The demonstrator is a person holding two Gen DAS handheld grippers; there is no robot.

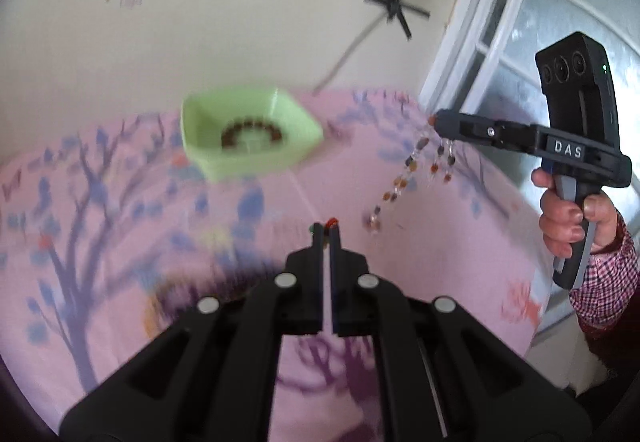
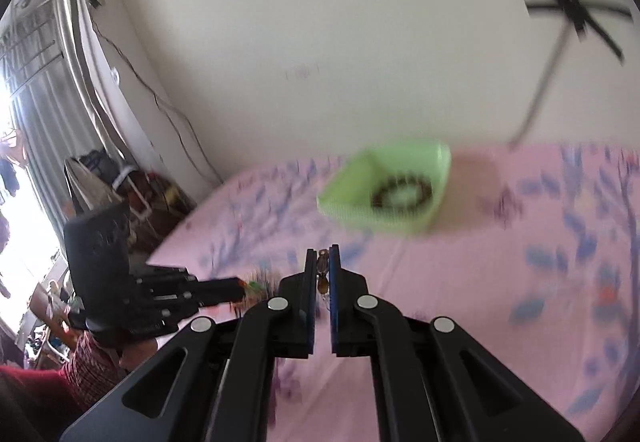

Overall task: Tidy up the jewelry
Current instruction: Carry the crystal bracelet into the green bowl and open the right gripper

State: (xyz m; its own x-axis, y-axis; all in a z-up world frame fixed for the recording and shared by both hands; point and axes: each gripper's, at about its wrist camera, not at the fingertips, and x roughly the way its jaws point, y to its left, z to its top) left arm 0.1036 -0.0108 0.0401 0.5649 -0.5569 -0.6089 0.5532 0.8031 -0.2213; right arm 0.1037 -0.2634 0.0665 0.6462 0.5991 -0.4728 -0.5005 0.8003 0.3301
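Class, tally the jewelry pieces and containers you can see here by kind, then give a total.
Beaded strand hanging from the right gripper: 1
Dark beaded bracelet in the tray: 1
Small red-beaded piece in the left gripper: 1
Green tray: 1
Total: 4

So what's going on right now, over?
Both tongs shut: right lifting bead strand, left pinching small beads. Green dish ahead, path clear.

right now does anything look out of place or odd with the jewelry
Nothing spilled. A beaded bracelet lies inside the green tray. The right gripper pinches a beaded strand that dangles in loops above the pink cloth.
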